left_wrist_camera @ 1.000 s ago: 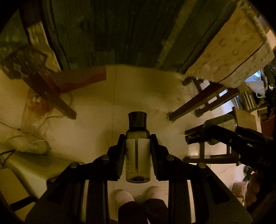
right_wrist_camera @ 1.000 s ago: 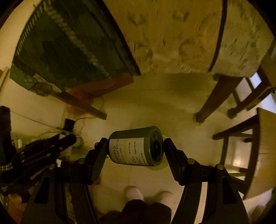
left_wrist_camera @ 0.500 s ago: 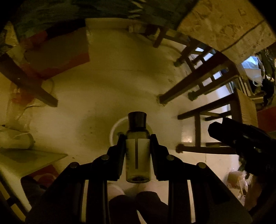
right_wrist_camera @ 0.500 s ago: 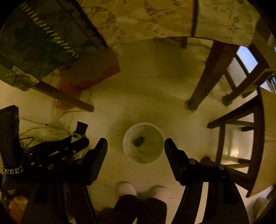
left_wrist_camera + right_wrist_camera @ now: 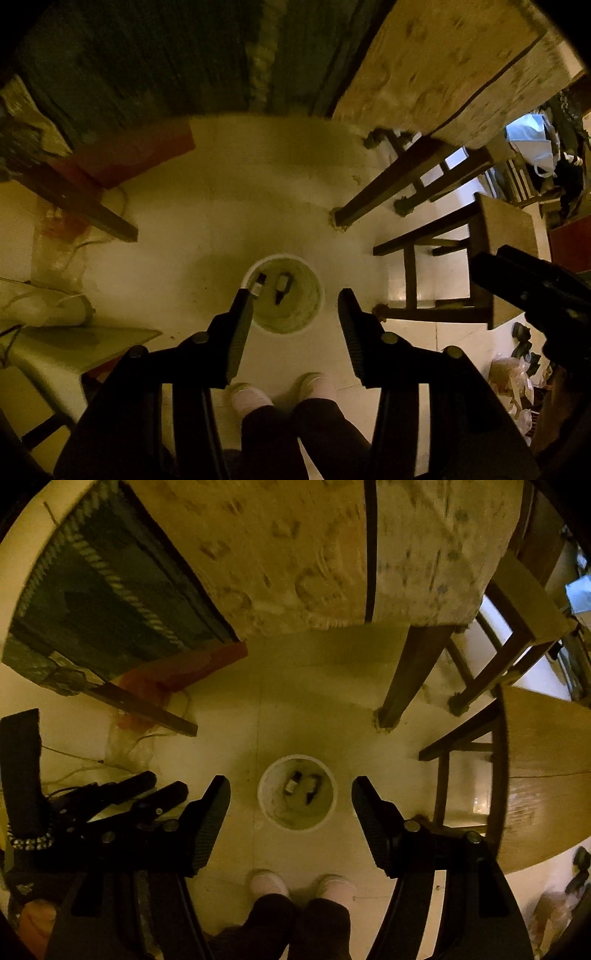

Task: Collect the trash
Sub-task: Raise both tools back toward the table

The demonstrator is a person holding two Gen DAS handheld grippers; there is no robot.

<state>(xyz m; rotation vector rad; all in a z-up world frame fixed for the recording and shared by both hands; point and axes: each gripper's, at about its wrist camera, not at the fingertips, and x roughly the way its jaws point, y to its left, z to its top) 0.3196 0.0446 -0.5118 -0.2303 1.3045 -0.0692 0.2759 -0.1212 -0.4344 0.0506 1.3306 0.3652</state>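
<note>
A white round bin (image 5: 320, 295) stands on the pale floor below both grippers; it also shows in the right wrist view (image 5: 263, 801). Two dark bottles lie inside it, one (image 5: 258, 285) at the left and one (image 5: 282, 287) beside it; the right wrist view shows them too (image 5: 291, 783) (image 5: 312, 785). My left gripper (image 5: 295, 308) is open and empty, high above the bin. My right gripper (image 5: 291, 794) is open and empty, also above the bin.
A table with a pale patterned cloth (image 5: 332, 554) and dark wooden legs (image 5: 406, 672) stands beyond the bin. Wooden chairs (image 5: 461, 258) are at the right. A dark green rug (image 5: 147, 55), cables and plastic (image 5: 122, 746) lie at the left. The person's feet (image 5: 280, 395) are near.
My left gripper opened and its dark bottle dropped into the bin. The right gripper's green canister was let go earlier and its jaws stay open. Both cameras shifted over the bin.
</note>
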